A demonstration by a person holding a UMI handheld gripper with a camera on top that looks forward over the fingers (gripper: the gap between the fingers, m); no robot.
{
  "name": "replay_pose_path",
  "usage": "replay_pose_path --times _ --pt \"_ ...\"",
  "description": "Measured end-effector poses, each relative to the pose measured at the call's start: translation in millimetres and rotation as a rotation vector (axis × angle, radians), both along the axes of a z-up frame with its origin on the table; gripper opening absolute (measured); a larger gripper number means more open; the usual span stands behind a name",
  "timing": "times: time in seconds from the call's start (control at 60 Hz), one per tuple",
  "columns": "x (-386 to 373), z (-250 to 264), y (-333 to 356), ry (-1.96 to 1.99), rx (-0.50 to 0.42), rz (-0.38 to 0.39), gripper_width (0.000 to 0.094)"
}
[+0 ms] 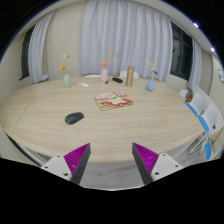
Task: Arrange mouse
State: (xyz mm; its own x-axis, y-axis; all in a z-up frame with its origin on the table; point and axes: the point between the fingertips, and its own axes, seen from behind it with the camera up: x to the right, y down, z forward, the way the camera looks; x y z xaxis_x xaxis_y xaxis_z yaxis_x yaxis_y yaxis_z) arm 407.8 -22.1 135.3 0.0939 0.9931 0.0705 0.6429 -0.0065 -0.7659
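A dark mouse lies on the light wooden table, ahead of the fingers and a little to their left. My gripper is open and empty above the table's near edge, its two fingers with magenta pads spread wide. Nothing stands between them.
A flat book or mat with a picture lies mid-table. At the far edge stand a blue vase with flowers, a pink vase, a brown cylinder and a blue cup. Chairs with blue parts stand at the right. Curtains hang behind.
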Motion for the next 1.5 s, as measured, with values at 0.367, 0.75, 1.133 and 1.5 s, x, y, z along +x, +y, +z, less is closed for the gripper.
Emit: replay_pose_path --times 0.367,0.75,1.133,1.5 --pt "-4.9 -14.0 -84.5 -0.006 -0.032 0.127 0.086" --pt "-10.2 -27.7 -172.6 -0.028 -0.055 0.247 0.0859" --pt "-70.0 -51.3 -203.5 -0.007 -0.089 0.179 0.086" --pt "-156.0 -104.1 -206.7 -0.026 -0.071 0.111 0.086"
